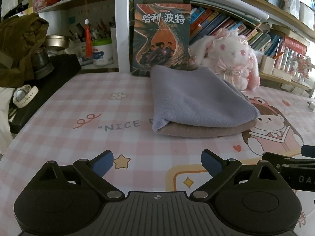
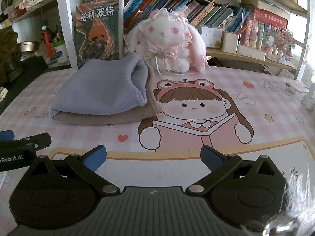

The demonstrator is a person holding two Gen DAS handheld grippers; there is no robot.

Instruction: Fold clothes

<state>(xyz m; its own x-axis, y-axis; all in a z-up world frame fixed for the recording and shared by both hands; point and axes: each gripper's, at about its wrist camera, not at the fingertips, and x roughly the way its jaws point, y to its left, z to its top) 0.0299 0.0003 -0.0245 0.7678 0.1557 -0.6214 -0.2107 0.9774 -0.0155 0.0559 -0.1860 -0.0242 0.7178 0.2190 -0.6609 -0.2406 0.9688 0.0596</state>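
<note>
A folded lilac cloth (image 1: 196, 100) lies on top of a folded tan cloth (image 1: 206, 130) on the pink checked desk mat. The stack also shows in the right wrist view, lilac (image 2: 100, 94) over tan (image 2: 110, 118), left of centre. My left gripper (image 1: 157, 164) is open and empty, a short way in front of the stack. My right gripper (image 2: 153, 158) is open and empty, nearer than the stack and to its right, over the cartoon girl print. Part of the right gripper (image 1: 295, 163) shows at the left view's right edge.
A plush rabbit (image 2: 169, 45) and an upright book (image 2: 98, 31) stand just behind the stack, under shelves of books (image 2: 196, 11). A white watch (image 1: 24, 95) and dark items lie at the left edge. White chargers (image 2: 308, 98) sit at the far right.
</note>
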